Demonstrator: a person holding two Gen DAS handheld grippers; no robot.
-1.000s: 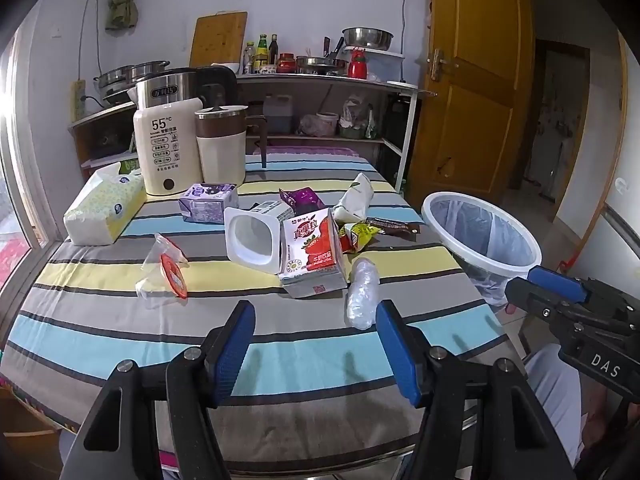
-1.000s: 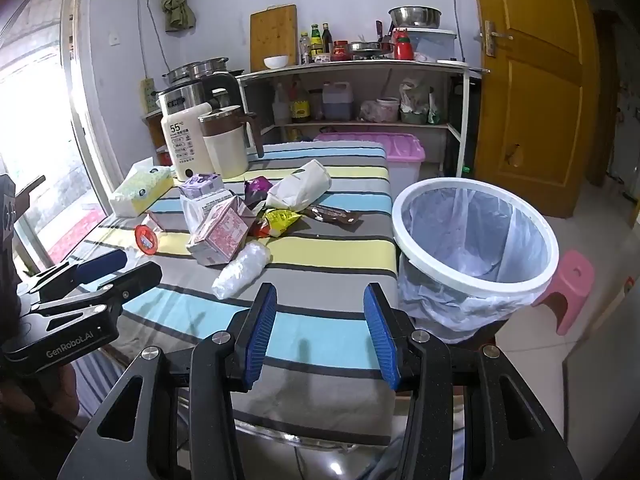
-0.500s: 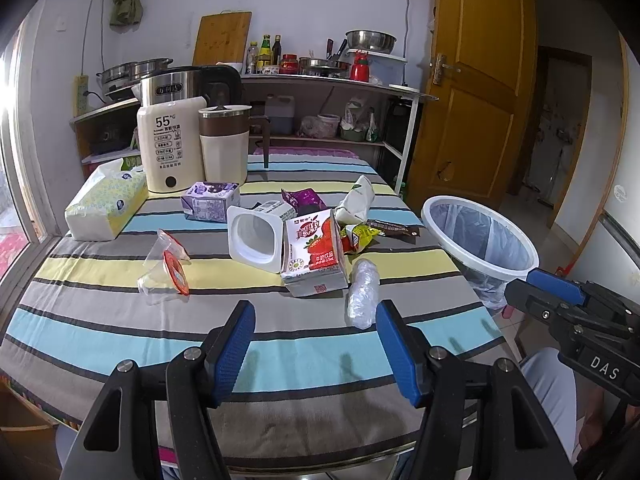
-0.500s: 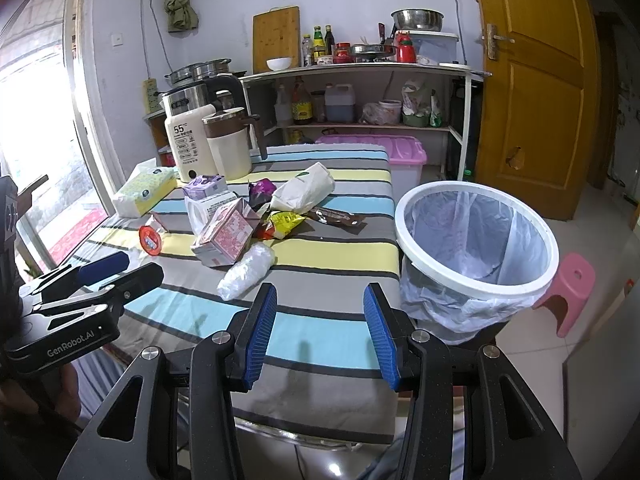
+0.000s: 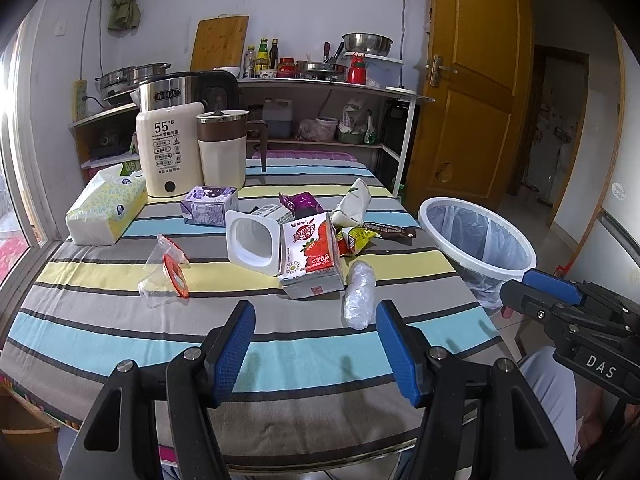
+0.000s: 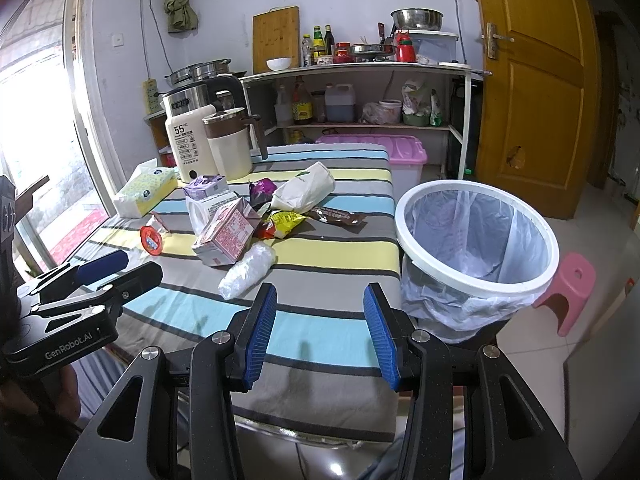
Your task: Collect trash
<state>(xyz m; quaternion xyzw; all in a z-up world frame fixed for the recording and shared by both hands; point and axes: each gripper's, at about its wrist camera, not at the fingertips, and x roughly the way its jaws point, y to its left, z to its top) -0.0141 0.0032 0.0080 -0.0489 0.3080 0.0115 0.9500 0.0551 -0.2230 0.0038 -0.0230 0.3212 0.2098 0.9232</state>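
L gripper (image 5: pixel 312 344) & R gripper (image 6: pixel 320 328) both agape, empty, over bare near table edge (image 5: pixel 280 432); trash pile (image 5: pixel 308 252) mid-table; bin (image 6: pixel 476 240) just off R edge.

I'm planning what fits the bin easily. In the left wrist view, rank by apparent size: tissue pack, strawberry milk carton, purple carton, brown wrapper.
1. tissue pack
2. strawberry milk carton, though it lies nearer the camera
3. purple carton
4. brown wrapper
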